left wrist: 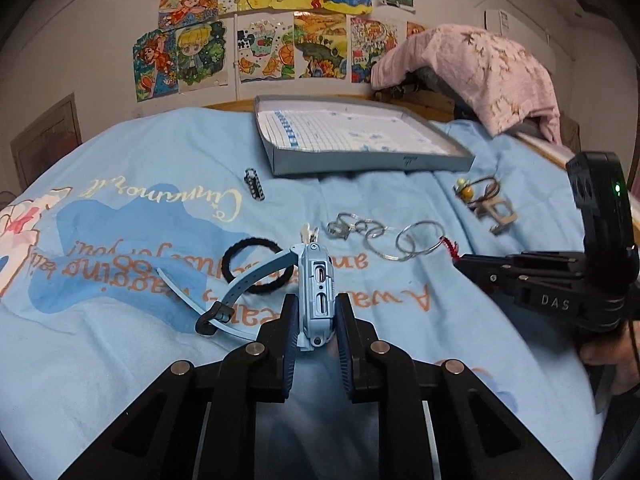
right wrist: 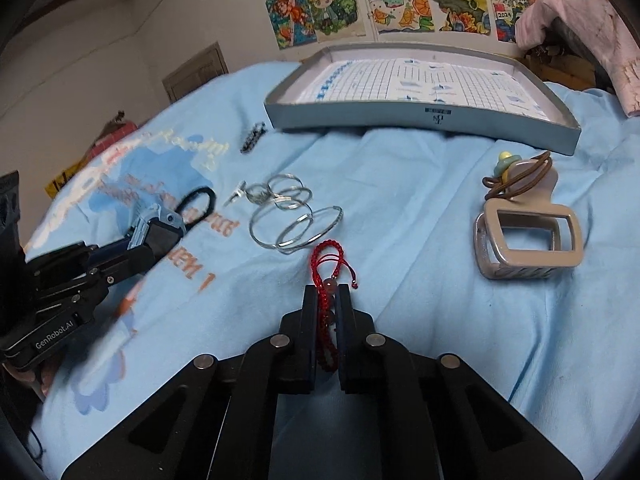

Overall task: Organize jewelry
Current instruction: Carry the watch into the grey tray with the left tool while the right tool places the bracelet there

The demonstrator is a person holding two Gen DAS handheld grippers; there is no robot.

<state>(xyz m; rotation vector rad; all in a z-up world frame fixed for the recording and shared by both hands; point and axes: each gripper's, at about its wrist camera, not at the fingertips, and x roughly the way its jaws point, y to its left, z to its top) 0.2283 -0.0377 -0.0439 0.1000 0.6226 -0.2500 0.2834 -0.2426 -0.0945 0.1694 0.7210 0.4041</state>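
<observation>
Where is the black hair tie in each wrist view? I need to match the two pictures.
Left wrist view: black hair tie just left of centre, lying behind the blue watch.
Right wrist view: hair tie at left of centre, beyond the left tool, left of the silver rings.
Shared landmark: the grey tray at the far side of the blue sheet.

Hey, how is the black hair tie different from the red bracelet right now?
The black hair tie is a plain fuzzy loop; the red bracelet is braided cord with beads. The hair tie lies free on the blue sheet, partly under the watch strap; the bracelet is pinched in the right gripper. The hair tie lies open and round; the bracelet is squeezed narrow. Both are soft loops outside the tray.
</observation>
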